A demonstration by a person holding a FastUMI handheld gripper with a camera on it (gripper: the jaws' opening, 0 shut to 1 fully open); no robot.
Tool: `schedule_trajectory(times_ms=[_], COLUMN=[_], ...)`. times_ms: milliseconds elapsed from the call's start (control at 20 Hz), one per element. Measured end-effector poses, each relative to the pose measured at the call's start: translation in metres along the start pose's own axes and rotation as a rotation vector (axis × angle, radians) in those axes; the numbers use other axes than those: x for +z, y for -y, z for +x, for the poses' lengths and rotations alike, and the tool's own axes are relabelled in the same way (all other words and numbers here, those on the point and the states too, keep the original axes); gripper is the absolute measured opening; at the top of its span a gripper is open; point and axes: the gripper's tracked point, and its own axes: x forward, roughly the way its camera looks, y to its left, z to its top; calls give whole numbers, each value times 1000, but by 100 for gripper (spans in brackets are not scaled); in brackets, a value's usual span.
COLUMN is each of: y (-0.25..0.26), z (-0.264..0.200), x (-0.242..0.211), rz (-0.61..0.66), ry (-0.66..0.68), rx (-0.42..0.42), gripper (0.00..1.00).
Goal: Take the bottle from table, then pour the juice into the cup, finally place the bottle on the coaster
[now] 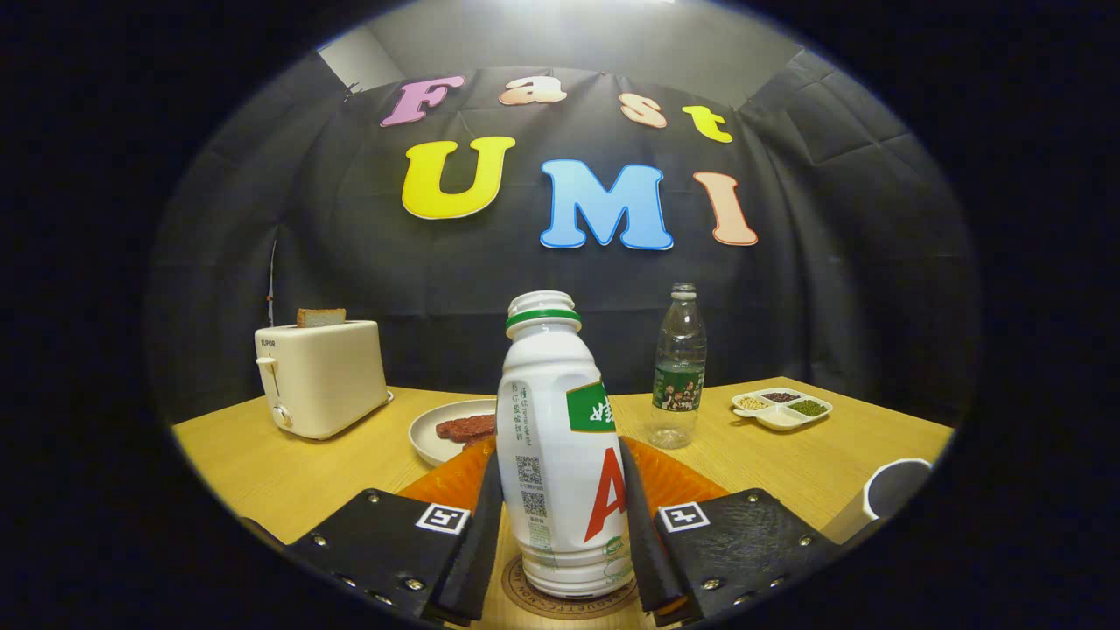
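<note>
Bottle (560,455): upright, cap off, base on coaster (573,604) | Gripper (560,542): your fingers flank its lower body, apparently both touching | Axis: vertical, centred between jaws | Cup (892,490): off right | Next, likely: release, withdraw straight back.

coaster (573,604) mostly hidden under bottle (560,455), orange plate (674,481) behind it, cup (892,494) cut off

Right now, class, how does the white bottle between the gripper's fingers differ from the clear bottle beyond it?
The white bottle is opaque and squat; the clear bottle is see-through and slim. The white bottle stands on the coaster with the gripper closed on it; the clear bottle stands free on the table. Both are upright, uncapped and carry green labels.
</note>
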Motion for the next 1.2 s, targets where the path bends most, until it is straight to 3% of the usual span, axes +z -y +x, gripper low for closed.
schedule_trajectory(times_ms=[350, 550, 650, 800, 1050, 1200], y=[8, 10, 10, 0, -4, -9], z=[-14, -26, -29, -35, -39, -31], x=[-1, -22, -16, 0, 59, 56], rz=[89, 95, 79, 62, 77, 91], ry=[-4, -96, -89, -41, 69, 52], rx=[13, 2, 7, 51, 70, 89], gripper=[66, 74, 79, 98, 98, 99])
